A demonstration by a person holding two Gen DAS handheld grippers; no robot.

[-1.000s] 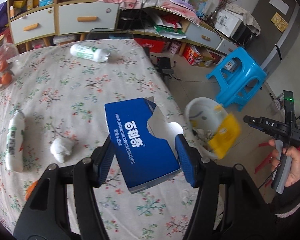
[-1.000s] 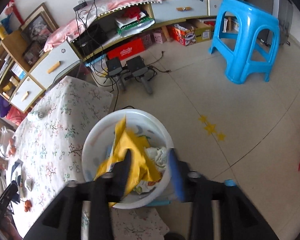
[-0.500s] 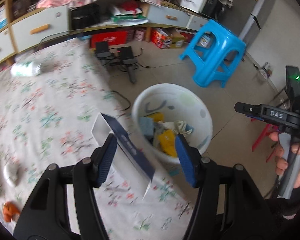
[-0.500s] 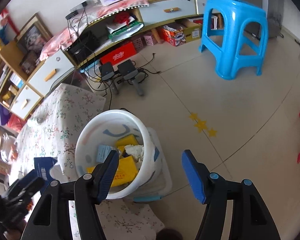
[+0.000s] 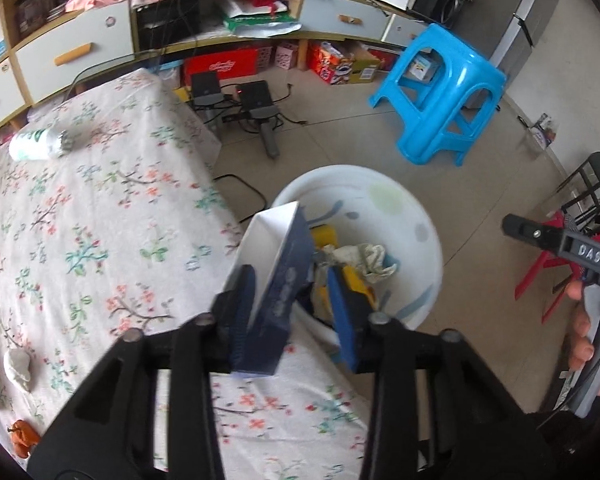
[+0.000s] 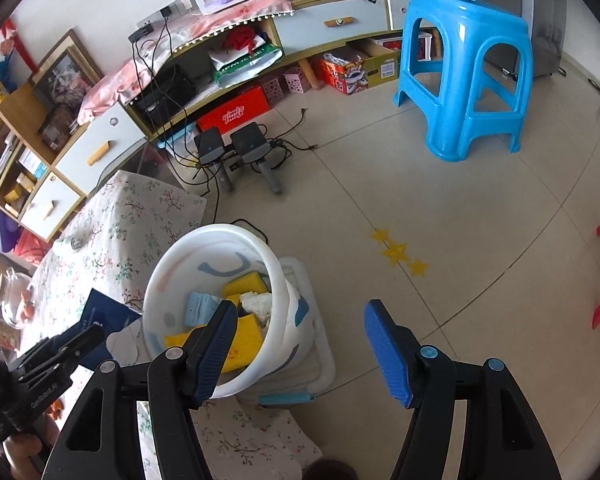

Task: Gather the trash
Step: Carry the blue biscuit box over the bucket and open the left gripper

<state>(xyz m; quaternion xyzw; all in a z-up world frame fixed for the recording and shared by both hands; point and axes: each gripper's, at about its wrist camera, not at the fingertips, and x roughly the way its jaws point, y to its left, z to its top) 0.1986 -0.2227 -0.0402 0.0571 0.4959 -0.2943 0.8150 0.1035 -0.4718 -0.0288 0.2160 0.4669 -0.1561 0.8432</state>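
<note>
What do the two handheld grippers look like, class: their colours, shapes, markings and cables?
Both the left gripper and the right gripper have black, Y-shaped frames with round silver rivets and ribbed blue pads on the fingers. Seen from the left wrist, the right gripper's black top bar bears white "DAS" lettering above a grey handle, with a thin black cable beside it.

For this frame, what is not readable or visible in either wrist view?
- Blue box: print blurred in the left wrist view; in the right wrist view the left gripper covers its lower part.
- White bin: bottom buried under trash.
- Bottle label: too small.
- Right gripper: open, empty.
</note>
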